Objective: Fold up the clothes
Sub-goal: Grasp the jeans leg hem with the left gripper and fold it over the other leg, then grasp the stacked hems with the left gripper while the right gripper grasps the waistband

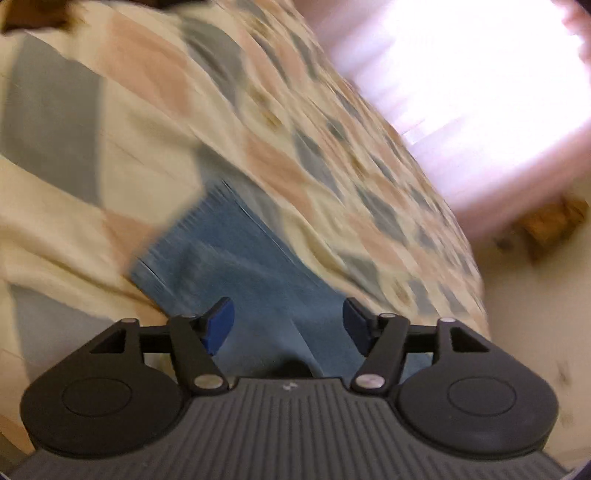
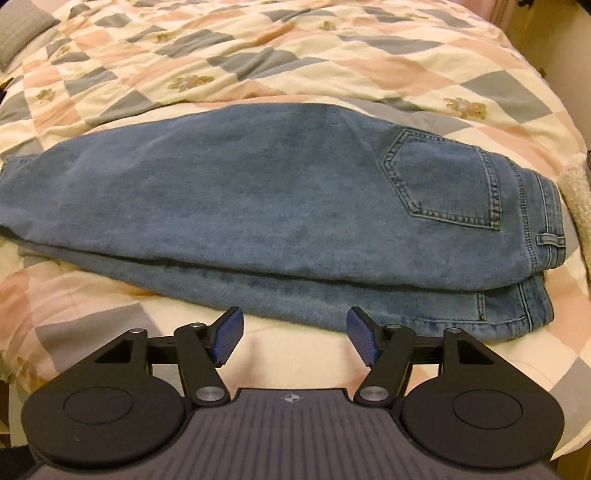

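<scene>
A: What surface was seen, and what of the room?

B: A bed was seen, covered w/ a quilt (image 2: 280, 62) in cream, pink & grey diamonds. A grey cushion (image 2: 18, 29) lay far ahead-left of the right gripper (image 2: 294, 338). In the left wrist view, a bright blown-out patch, prob. a window (image 1: 461, 74), was seen ahead-right of the left gripper (image 1: 289, 325); that view was blurred.

A: And the jeans (image 2: 258, 206)?

B: They were laid flat on the quilt, folded lengthwise, just ahead of the right gripper, back pocket (image 2: 443, 184) ahead-right. Denim was seen directly beyond the left gripper's tips too.

A: Gripper poses?

B: Both were angled down at the bed. Jaws of each were parted, nothing was clamped betw. the blue pads (image 2: 231, 336).
</scene>
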### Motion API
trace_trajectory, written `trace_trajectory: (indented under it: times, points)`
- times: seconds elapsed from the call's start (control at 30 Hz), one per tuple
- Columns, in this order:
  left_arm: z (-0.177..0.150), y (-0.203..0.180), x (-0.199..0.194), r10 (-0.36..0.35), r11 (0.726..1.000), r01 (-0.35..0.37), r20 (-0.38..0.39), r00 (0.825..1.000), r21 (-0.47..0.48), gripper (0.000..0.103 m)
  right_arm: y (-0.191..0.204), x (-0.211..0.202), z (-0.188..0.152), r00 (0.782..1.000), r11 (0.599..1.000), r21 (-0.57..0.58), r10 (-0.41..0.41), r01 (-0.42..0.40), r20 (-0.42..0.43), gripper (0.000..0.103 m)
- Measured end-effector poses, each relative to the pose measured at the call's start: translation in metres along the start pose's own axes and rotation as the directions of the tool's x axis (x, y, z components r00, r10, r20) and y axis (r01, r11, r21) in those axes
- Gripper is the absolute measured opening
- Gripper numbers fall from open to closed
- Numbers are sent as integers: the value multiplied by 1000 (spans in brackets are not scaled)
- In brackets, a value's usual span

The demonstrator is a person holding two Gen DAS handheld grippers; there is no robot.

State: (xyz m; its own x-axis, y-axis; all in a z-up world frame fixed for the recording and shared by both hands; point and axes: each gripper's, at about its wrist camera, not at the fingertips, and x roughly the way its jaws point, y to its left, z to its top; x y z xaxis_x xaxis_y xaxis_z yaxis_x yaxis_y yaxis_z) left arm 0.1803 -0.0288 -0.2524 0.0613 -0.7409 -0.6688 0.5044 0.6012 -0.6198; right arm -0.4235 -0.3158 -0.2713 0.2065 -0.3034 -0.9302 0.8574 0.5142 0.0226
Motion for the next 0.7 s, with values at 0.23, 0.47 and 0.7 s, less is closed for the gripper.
trace_trajectory:
  times: [0.23, 0.47, 0.7]
  points:
    - [-4, -4, 96, 257, 933, -211, -129, 958, 292, 57, 3, 17, 12, 1000, 999, 31, 12, -12, 0, 69]
    - [-4, -42, 94, 313, 761, -294, 68, 947, 578, 10, 5, 21, 14, 1000, 1000, 8, -28, 28, 4, 79]
    - [26, -43, 134, 430, 575, -341, 80, 899, 743, 23, 2, 25, 16, 999, 998, 56, -35, 34, 13, 79]
